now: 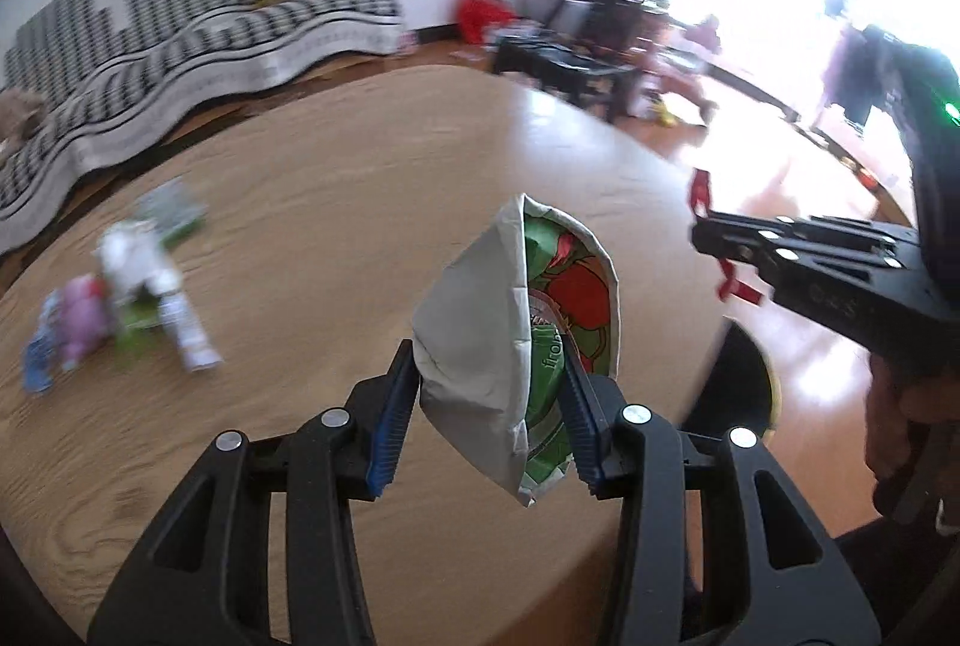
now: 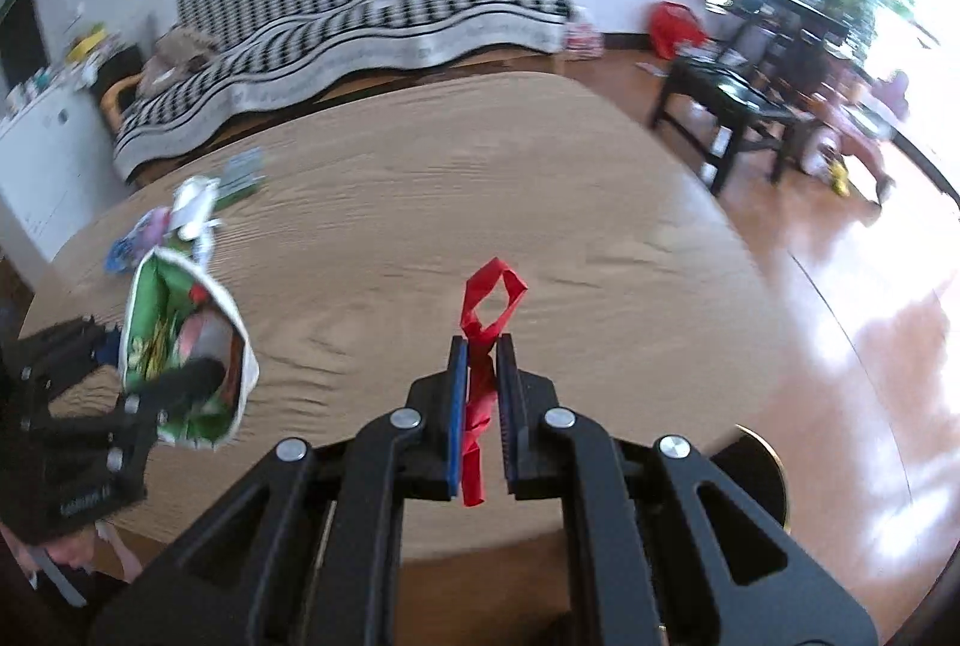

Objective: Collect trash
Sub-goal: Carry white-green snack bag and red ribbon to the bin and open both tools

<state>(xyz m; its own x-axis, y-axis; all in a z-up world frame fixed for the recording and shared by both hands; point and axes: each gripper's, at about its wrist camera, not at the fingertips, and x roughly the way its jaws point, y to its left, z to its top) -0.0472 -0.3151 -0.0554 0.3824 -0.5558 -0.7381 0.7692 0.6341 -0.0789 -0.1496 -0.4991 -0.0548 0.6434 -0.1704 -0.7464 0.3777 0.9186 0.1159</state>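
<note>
Legible text: partial white lettering "fro" on green face of the snack bag (image 1: 543,346) (rest hidden behind jaws). Other markings too blurred to read.

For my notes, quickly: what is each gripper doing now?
Left gripper: closed on a snack bag.
Right gripper: closed on a red strip.
</note>
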